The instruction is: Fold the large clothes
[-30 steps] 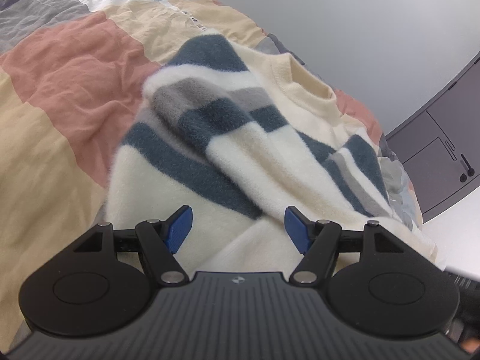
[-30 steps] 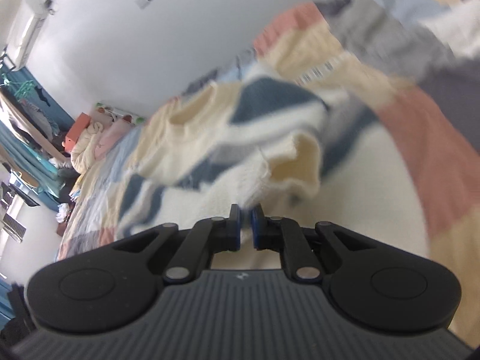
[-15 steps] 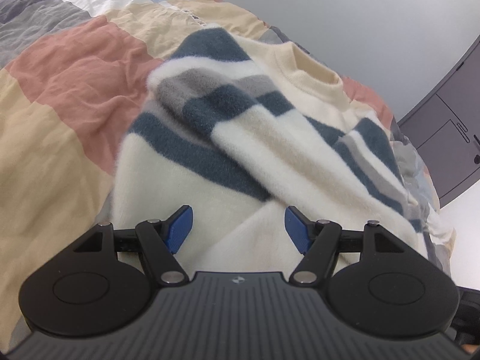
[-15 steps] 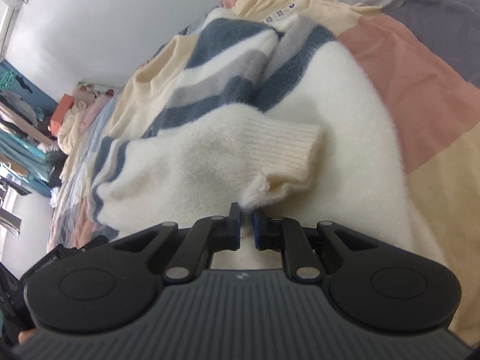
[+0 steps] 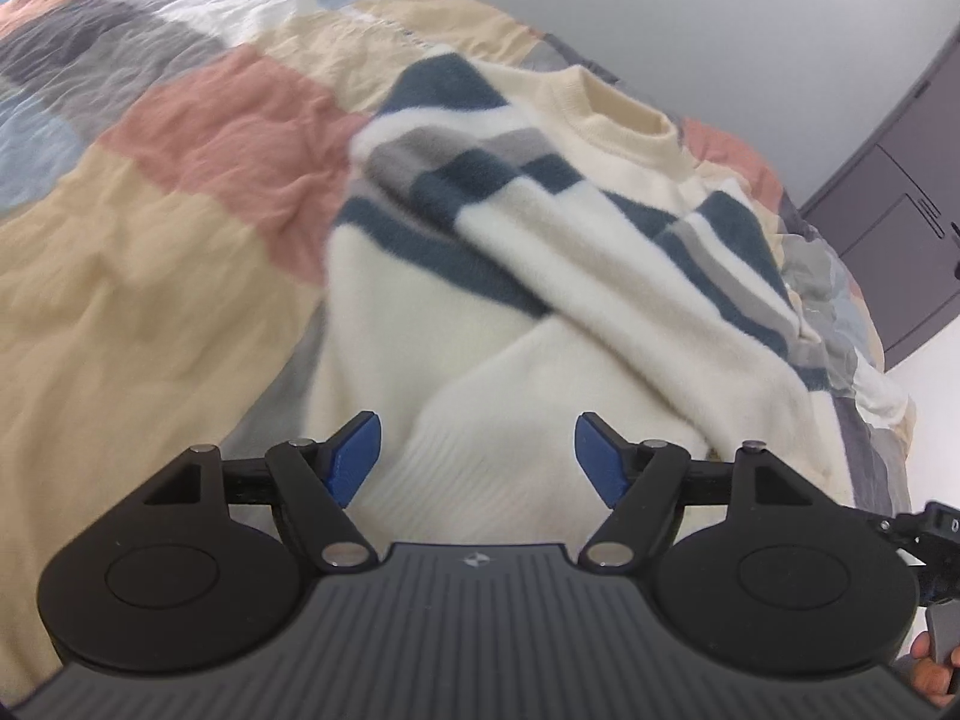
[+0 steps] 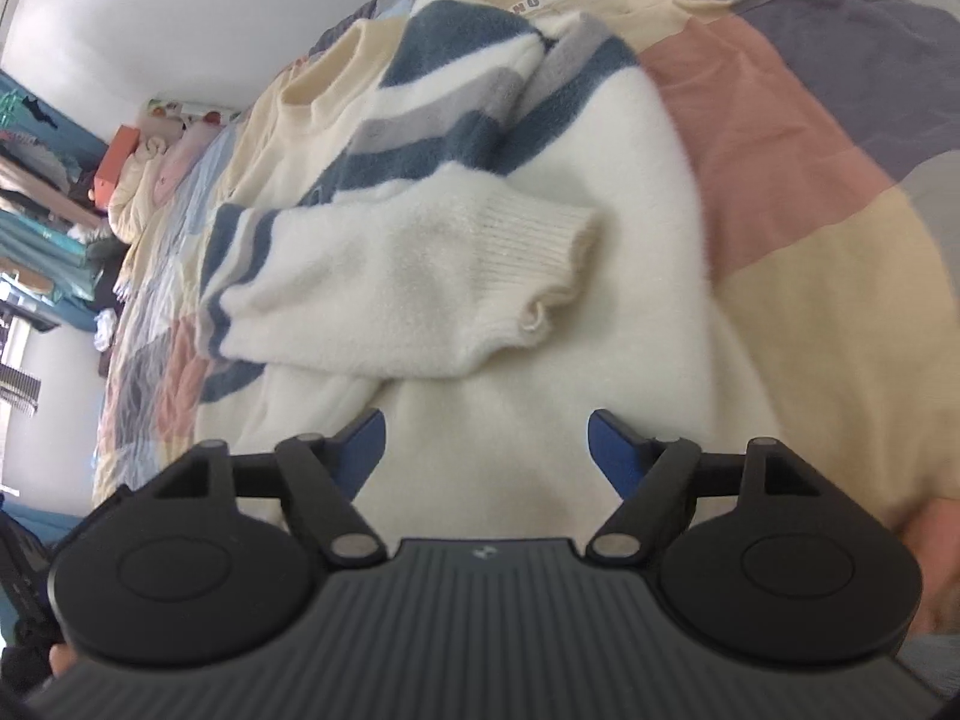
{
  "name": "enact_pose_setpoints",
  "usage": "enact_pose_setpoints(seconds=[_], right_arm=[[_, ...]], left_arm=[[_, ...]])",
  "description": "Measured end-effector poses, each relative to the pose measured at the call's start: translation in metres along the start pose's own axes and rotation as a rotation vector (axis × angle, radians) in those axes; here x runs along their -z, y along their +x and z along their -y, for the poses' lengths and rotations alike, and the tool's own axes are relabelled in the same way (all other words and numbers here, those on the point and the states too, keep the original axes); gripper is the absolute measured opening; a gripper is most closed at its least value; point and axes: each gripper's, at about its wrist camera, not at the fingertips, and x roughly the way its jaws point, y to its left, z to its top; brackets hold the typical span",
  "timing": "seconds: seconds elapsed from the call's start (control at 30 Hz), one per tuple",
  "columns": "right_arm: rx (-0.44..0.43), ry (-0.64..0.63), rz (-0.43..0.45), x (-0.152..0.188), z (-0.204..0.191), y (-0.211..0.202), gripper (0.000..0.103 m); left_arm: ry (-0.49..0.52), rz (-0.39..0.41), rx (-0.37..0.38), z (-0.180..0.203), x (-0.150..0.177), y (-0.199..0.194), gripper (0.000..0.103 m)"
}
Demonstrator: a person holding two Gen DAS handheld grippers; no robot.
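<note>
hovering above a bed, the right gripper shows its jaws spread wide, having just been opening, with nothing between the blue pads but the cream knit lying beneath them, unpressed. the left gripper also stands with its jaws wide apart, having opened a little further, its pads clear of the fabric and gripping nothing. both point down at a fluffy cream sweater with dark blue and grey stripes, which lies spread on a patchwork bedspread of peach, salmon, grey and pale blue squares. in the right wrist view one sleeve is laid across the body of the sweater, its ribbed cuff resting free on the cream front just beyond the jaws; the striped upper part and the cream collar lie farther off. in the left wrist view the other sleeve crosses the chest on a slant, and the ribbed hem sits just ahead of the jaws, blurred. beyond the sweater the bedspread runs to a pale wall; a dark cabinet stands at the right edge of that view. the right wrist view takes in piled clothes and a shelf at the far left. part of a person's hand shows at the lower right corner of the left wrist view.
</note>
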Motion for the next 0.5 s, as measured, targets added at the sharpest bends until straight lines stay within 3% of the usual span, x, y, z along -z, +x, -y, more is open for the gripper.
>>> enact_pose_setpoints(seconds=[0.17, 0.3, 0.5], right_arm=[[0.070, -0.023, -0.003, -0.004, 0.010, -0.014, 0.076], [0.156, -0.035, 0.046, -0.004, 0.021, -0.017, 0.080], [0.159, 0.045, -0.028, -0.004, 0.039, 0.003, 0.082]], left_arm=[[-0.008, -0.021, -0.065, -0.012, 0.000, -0.022, 0.077], [0.008, -0.020, -0.137, -0.022, 0.006, -0.034, 0.081], [-0.016, -0.087, -0.121, -0.025, 0.016, -0.019, 0.081]])
